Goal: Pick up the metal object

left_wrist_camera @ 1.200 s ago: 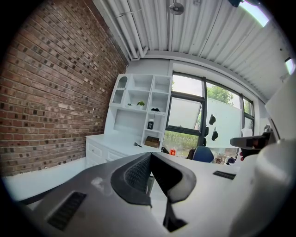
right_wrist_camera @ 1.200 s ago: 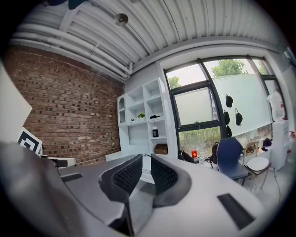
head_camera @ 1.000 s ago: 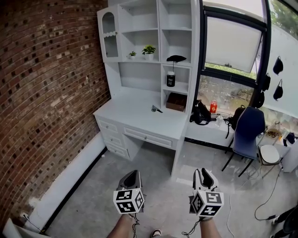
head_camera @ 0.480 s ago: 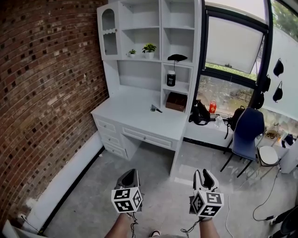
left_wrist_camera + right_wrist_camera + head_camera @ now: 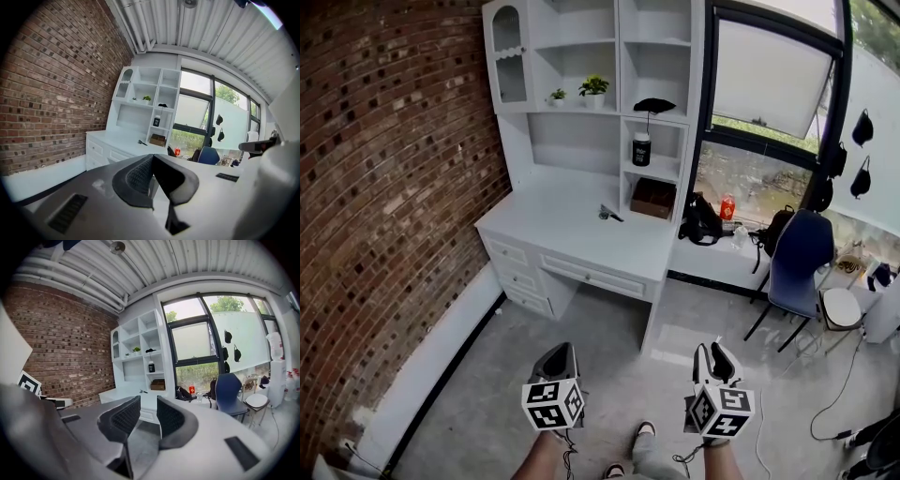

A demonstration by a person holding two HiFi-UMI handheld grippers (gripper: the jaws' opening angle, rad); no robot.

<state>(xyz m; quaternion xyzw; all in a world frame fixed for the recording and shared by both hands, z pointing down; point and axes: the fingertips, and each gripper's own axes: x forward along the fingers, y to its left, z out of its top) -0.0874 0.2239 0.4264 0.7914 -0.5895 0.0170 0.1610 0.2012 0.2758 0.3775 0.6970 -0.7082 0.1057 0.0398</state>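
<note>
**Grippers held low, well short of the table**

The left gripper [image 5: 560, 354] and right gripper [image 5: 713, 354] hang side by side over the floor [image 5: 619, 333], pointing forward. The left fingers [image 5: 138, 176] meet at their tips, empty. The right fingers [image 5: 171, 418] stand slightly apart, empty. The metal object [image 5: 609, 215], small and dark, lies far ahead on the white table [image 5: 562, 230].

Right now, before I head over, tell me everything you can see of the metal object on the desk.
The metal object is a small, dark grey piece lying on the white desk, toward its back right, just in front and left of the brown box in the lowest cubby. It looks elongated, with a thin end pointing right; finer parts are too small to tell. Only the desktop touches it.
</note>
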